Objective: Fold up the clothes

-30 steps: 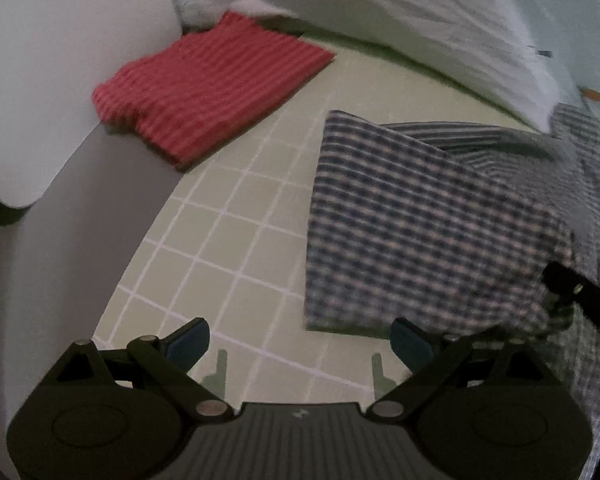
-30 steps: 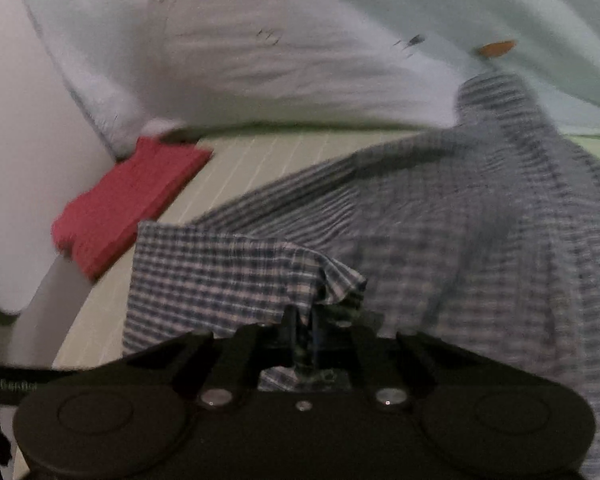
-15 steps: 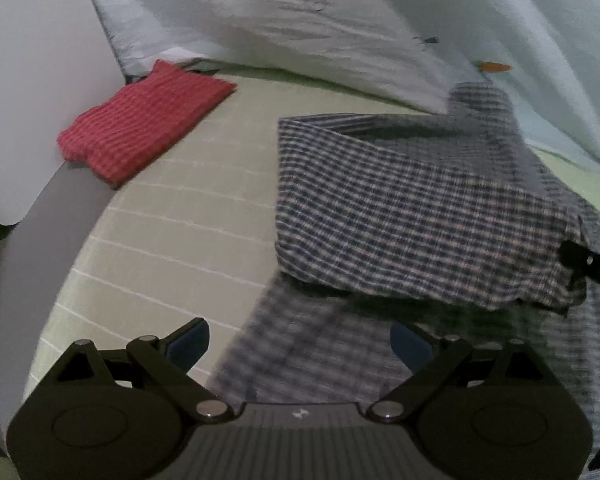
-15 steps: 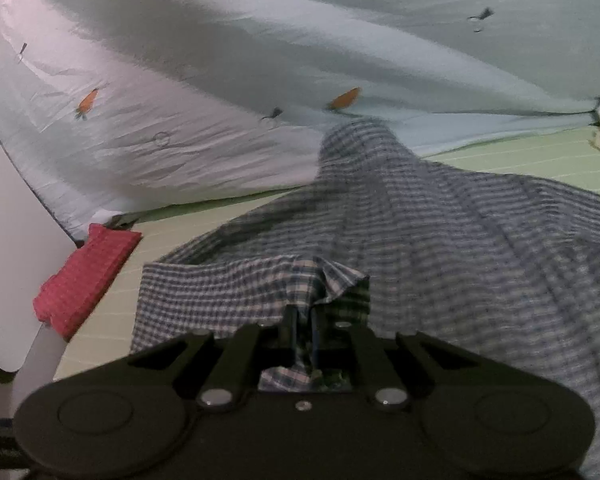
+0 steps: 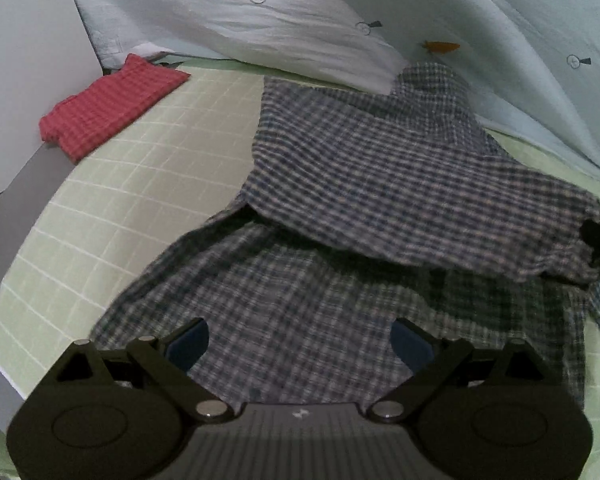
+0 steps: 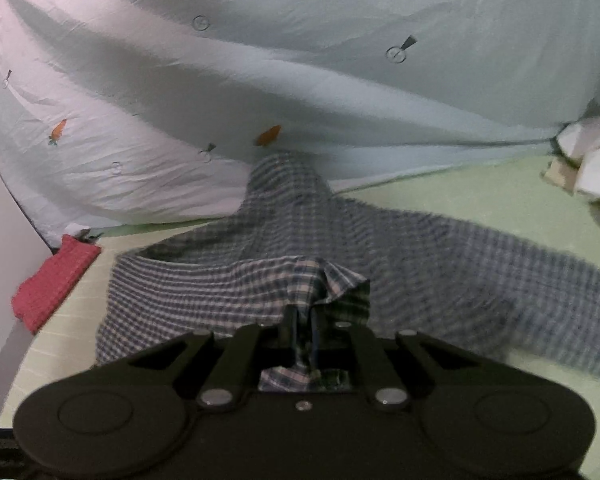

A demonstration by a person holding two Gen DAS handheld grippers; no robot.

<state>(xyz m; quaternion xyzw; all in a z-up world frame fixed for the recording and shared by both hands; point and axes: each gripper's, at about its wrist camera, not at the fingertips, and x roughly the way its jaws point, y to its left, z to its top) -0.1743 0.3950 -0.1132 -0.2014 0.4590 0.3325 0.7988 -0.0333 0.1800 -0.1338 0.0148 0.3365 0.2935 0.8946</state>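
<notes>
My right hand-held gripper (image 6: 302, 320) is clamped on a bunched edge of the soft, light checked shirt (image 5: 380, 184) draped over the green gridded bed (image 5: 100, 208), my left hand-held gripper (image 5: 300, 338) spread empty above its limp hem, which I judge the best hold.

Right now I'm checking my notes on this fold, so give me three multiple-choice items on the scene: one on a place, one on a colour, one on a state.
1. Where does the red folded cloth lie relative to the checked shirt in the left wrist view?
A. to its left
B. on top of it
C. to its right

2. What colour is the sheet under the clothes?
A. dark brown
B. pale green with white lines
C. plain black

3. How is the right tool?
A. wide open, empty
B. shut on the checked shirt
C. shut on the red cloth

Answers: 1 A, the red cloth sits at the left by the white wall. 2 B, a green grid shows. 3 B, shirt fabric bunches between the closed fingers.
</notes>
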